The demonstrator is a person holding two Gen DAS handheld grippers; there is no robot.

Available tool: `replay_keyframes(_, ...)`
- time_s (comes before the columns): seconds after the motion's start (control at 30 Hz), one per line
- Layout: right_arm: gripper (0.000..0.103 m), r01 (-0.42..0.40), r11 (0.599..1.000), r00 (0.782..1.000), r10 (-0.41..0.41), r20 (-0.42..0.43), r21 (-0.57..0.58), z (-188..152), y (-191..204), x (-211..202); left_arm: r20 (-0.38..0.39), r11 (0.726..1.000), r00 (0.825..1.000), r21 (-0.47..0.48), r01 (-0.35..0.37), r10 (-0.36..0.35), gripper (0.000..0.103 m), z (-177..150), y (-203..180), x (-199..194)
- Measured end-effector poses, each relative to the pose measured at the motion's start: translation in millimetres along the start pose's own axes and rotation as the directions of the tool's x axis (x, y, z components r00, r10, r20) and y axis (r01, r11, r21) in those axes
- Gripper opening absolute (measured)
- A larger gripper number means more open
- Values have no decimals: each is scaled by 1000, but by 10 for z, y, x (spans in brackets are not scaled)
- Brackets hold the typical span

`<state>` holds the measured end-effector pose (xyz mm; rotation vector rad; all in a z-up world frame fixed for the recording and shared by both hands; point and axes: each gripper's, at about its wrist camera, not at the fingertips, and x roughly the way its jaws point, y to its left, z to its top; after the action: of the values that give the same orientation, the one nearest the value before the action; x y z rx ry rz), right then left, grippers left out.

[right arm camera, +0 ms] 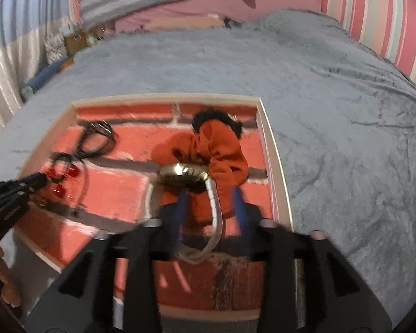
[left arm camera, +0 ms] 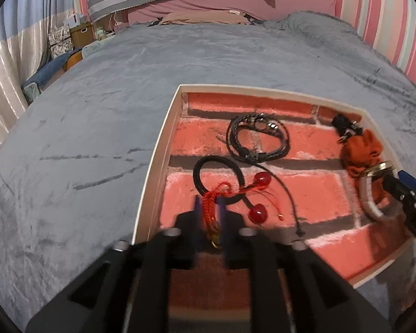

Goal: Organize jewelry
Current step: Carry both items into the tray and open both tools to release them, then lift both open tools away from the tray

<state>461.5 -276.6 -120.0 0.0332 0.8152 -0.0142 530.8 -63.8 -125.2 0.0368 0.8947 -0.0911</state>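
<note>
- A grey blanket (left arm camera: 97, 127) covered the bed, and a shallow white tray (left arm camera: 163, 144) with a red brick-print floor lay on it.
- The left tool (left arm camera: 209, 211) stood partly open inside the tray, its blue pads on either side of a red knotted charm (left arm camera: 210, 208); a firm hold could not be told.
- The right tool (right arm camera: 210, 205) stood wider apart around the silver band of a gold-rimmed watch (right arm camera: 183, 172), its pads clear of it.
- An orange scrunchie (right arm camera: 222, 152) lay beside the watch.
- A black braided bracelet (left arm camera: 256, 138) lay further in.
- No writing could be read.
</note>
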Motion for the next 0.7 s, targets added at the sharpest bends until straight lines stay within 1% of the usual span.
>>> replay_keyframes(0.03, 64, 0, 1000, 1000, 0, 15, -5, 8, -3, -71, 16, 1000, 1000, -6, 0, 0, 60, 2, 12, -74)
replay_keyframes(0.07, 64, -5, 1000, 1000, 6, 18, -6, 14, -5, -112, 47, 1000, 999, -8, -8, 8, 64, 2, 15, -186)
replay_keyframes(0.1, 65, -12, 1000, 1000, 13, 21, -5, 23, -15, -168, 59, 1000, 998, -5, -5, 5, 65, 4, 10, -259)
replay_keyframes(0.17, 70, -11, 1000, 999, 12, 33, -2, 36, -27, -274, 62, 1000, 998, 5, 6, -6, 65, 10, -14, -393)
replay_keyframes(0.23, 80, -14, 1000, 998, 14, 57, 7, 31, -52, -445, 86, 1000, 996, 8, 15, -16, 65, 0, -13, -589)
replay_keyframes(0.27, 82, -15, 1000, 997, 14, 71, 11, 18, -72, -547, 98, 1000, 995, 6, 20, -20, 67, -6, -1, -684)
replay_keyframes(0.33, 93, -9, 1000, 995, 7, 97, 19, -31, -117, -735, 134, 1000, 991, 5, 23, -23, 71, -41, 23, -905)
replay_keyframes(0.37, 95, -5, 1000, 994, 2, 109, 27, -73, -153, -846, 157, 1000, 987, 8, 27, -28, 73, -93, 44, -1067)
replay_keyframes(0.4, 98, -5, 999, 994, 1, 114, 33, -114, -183, -932, 167, 1000, 986, 9, 24, -26, 82, -116, 54, -1153)
replay_keyframes(0.43, 99, -6, 999, 993, 1, 118, 38, -156, -210, -1018, 192, 1000, 981, 9, 11, -13, 90, -188, 72, -1304)
replay_keyframes(0.47, 99, -2, 999, 992, -3, 126, 43, -224, -252, -1139, 208, 1000, 978, 6, 1, -2, 91, -230, 91, -1399)
replay_keyframes(0.53, 99, 21, 999, 990, -27, 136, 44, -353, -311, -1314, 236, 1000, 972, 10, -6, 4, 92, -372, 108, -1608)
replay_keyframes(0.6, 99, 45, 998, 989, -50, 140, 39, -505, -374, -1474, 252, 1000, 968, 22, 14, -19, 93, -555, 105, -1830)
replay_keyframes(0.7, 99, 76, 996, 986, -81, 143, 43, -766, -484, -1708, 271, 999, 962, 32, 31, -39, 95, -783, 81, -2062)
